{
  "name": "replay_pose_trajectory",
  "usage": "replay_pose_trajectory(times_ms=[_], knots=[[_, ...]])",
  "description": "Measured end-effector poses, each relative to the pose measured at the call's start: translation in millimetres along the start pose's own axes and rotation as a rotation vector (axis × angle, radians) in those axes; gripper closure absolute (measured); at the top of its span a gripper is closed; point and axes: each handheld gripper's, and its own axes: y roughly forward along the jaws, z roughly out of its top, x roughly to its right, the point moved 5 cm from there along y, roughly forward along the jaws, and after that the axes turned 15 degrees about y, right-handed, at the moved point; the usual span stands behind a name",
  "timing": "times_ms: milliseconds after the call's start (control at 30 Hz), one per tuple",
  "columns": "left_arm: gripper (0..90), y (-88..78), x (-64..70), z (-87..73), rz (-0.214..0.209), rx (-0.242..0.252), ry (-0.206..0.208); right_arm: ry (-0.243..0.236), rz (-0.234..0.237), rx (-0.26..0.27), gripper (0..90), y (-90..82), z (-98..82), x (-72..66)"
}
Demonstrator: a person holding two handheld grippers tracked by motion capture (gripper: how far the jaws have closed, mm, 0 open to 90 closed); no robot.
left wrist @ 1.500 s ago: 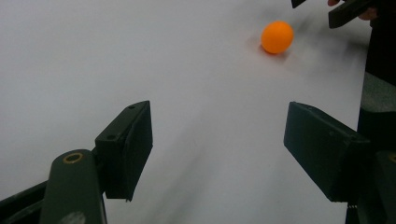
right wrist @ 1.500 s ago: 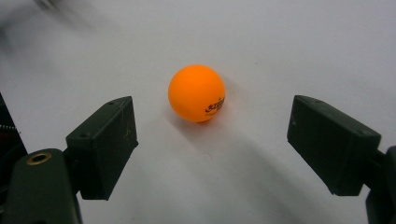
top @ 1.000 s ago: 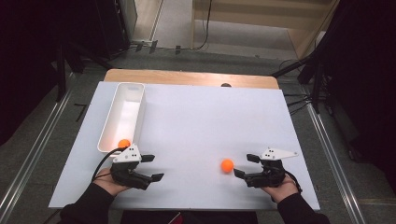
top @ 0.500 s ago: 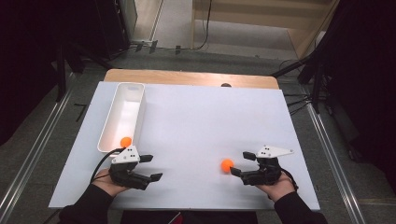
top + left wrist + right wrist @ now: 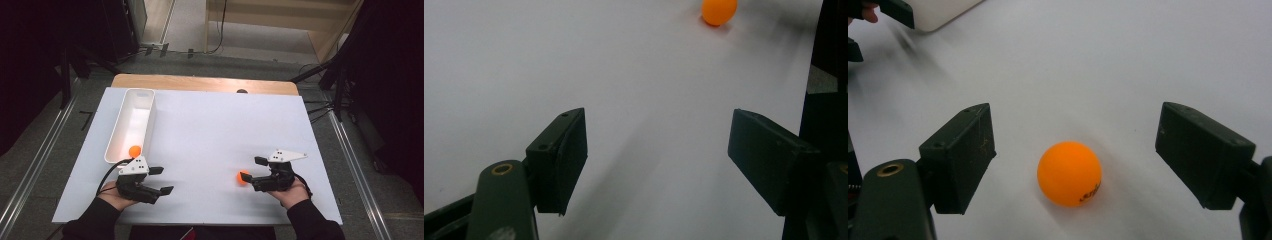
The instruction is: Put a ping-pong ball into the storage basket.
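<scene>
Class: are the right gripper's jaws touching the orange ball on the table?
Apart. The right gripper view shows white table either side of the orange ball, between it and each open jaw.

An orange ball (image 5: pixel 1069 173) (dark lettering on it) lies on a white table (image 5: pixel 210 135), beside a white tray (image 5: pixel 145 102).

Lab, floor rails (image 5: pixel 35 165), cables (image 5: pixel 320 107), stands (image 5: pixel 65 75)

White-covered table (image 5: pixel 210 135) with a white tray (image 5: pixel 131 125) at its left and an orange ball (image 5: pixel 242 178) near the right front.
</scene>
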Motion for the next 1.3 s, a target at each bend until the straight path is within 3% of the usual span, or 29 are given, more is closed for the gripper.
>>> replay_pose_trajectory(times_ms=[433,600,1300], knots=[[24.1,-0.5,0.3,0.3,-0.008,0.005,0.0,-0.011,0.012,-0.005,14.5,9.8,3.7,-2.0],[24.1,-0.8,-0.3,0.2,-0.005,0.007,-0.004,-0.021,-0.005,-0.004,14.5,11.9,2.5,0.4],[24.1,-0.8,1.8,-0.1,-0.025,0.016,0.004,-0.028,-0.041,-0.085,14.8,26.6,-17.7,8.5]])
